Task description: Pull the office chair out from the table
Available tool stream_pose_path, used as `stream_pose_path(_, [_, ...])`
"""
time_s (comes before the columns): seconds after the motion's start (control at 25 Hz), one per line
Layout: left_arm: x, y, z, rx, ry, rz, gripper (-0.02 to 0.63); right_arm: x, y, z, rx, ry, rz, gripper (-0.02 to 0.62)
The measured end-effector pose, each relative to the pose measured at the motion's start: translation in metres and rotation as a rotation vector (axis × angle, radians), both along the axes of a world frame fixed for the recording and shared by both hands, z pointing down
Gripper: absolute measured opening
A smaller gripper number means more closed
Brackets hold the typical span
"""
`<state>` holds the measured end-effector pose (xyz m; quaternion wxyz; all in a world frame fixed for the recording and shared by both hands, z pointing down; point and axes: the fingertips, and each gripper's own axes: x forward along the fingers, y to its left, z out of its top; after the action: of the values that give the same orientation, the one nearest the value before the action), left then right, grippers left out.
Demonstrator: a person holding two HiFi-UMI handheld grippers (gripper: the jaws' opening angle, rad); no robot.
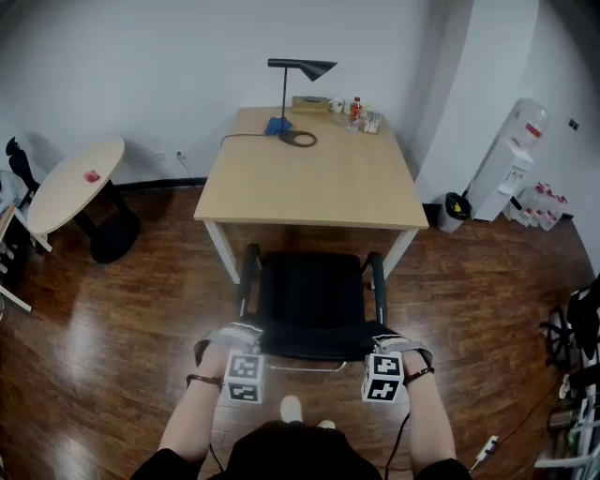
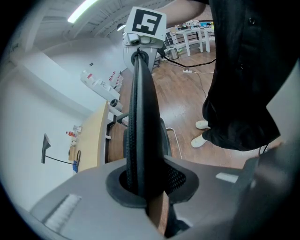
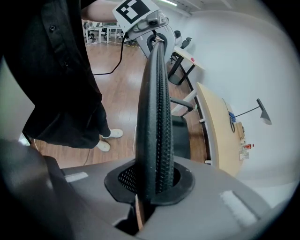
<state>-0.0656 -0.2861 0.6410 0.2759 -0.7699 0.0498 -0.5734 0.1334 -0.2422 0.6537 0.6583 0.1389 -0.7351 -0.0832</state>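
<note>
The black mesh office chair [image 1: 314,300] stands just in front of the wooden table [image 1: 319,178], its seat mostly out from under the edge. My left gripper [image 1: 238,339] is shut on the left end of the backrest's top edge [image 2: 140,117]. My right gripper [image 1: 388,345] is shut on the right end of that edge [image 3: 157,117]. In the left gripper view the mesh edge runs up from between the jaws [image 2: 145,187] to the right gripper [image 2: 145,28]. In the right gripper view it runs from the jaws [image 3: 152,187] to the left gripper [image 3: 140,14].
A desk lamp [image 1: 295,84], bottles and a cup sit at the table's far end. A round side table [image 1: 75,183] stands at left. A water dispenser [image 1: 511,159] and bin [image 1: 457,208] are at right. My shoes [image 1: 292,408] are right behind the chair; a cable [image 1: 487,450] lies on the wood floor.
</note>
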Motion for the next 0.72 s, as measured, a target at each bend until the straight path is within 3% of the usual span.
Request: stream_pose_path(0.72, [-0.004, 0.079, 0.004, -0.026, -0.007, -0.042, 0.063, -0.003, 0.076, 0.0, -0.017, -0.002, -0.025, 0.044])
